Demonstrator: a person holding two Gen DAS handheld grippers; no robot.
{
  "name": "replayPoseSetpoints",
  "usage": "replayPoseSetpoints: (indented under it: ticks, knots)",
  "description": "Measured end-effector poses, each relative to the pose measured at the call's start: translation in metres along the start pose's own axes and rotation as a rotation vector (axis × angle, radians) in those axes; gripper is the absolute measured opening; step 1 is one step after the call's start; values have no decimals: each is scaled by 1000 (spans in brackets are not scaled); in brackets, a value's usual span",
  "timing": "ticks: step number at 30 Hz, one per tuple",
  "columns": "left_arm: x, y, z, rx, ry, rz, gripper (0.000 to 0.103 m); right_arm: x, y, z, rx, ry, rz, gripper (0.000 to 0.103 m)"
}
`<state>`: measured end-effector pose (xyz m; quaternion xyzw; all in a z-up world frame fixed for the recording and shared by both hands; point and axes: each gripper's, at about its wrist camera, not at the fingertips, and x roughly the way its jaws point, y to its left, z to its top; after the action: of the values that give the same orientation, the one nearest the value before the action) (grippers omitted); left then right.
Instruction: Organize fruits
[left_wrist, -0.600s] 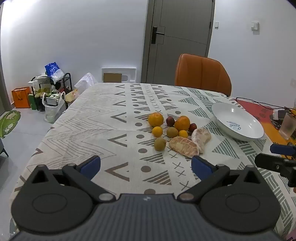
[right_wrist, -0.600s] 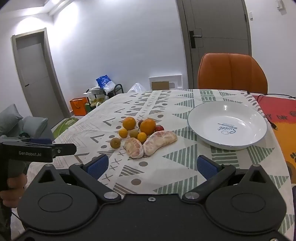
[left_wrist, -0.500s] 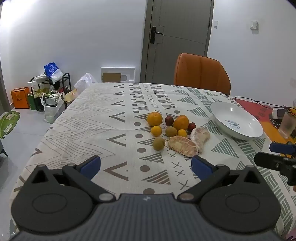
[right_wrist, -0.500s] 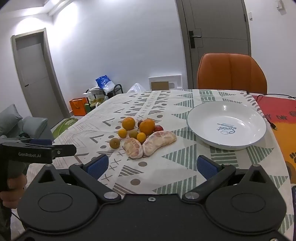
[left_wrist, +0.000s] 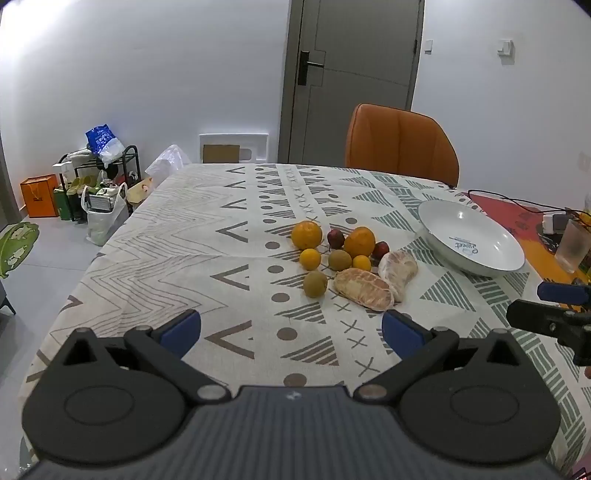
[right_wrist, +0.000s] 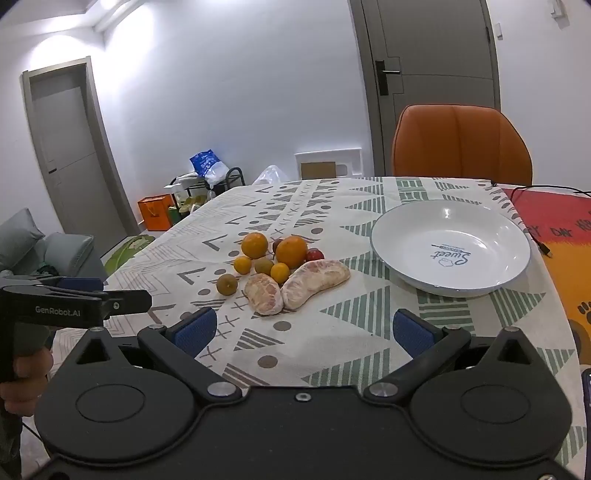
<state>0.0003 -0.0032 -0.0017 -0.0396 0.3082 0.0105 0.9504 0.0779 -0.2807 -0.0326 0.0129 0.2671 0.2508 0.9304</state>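
A cluster of fruit lies mid-table: two large oranges (left_wrist: 306, 234) (right_wrist: 291, 252), small oranges (left_wrist: 310, 259), brownish round fruits (left_wrist: 315, 283), red plums (right_wrist: 314, 254) and two peeled pomelo pieces (left_wrist: 363, 288) (right_wrist: 314, 277). A white bowl-like plate (left_wrist: 476, 254) (right_wrist: 406, 266) stands empty to their right. My left gripper (left_wrist: 291, 326) is open and empty, short of the fruit. My right gripper (right_wrist: 301, 326) is open and empty, just before the pomelo pieces. Each gripper shows at the edge of the other's view.
The patterned tablecloth (left_wrist: 207, 236) covers the table. An orange chair (left_wrist: 400, 146) stands at the far side. A glass (left_wrist: 572, 245), a cable and a red mat (right_wrist: 554, 218) lie at the right. Bags and a rack (left_wrist: 96, 177) stand on the floor at the left.
Both views have shifted very slightly; the fruit and plate sit marginally left of where they were. Both grippers stay open.
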Motion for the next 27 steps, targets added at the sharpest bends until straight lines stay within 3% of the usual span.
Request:
replayPoseSetpoints:
  ticks: [27]
  knots:
    - [-2, -2, -1, 10, 0, 2, 103, 1, -1, -2, 4, 2, 1, 103]
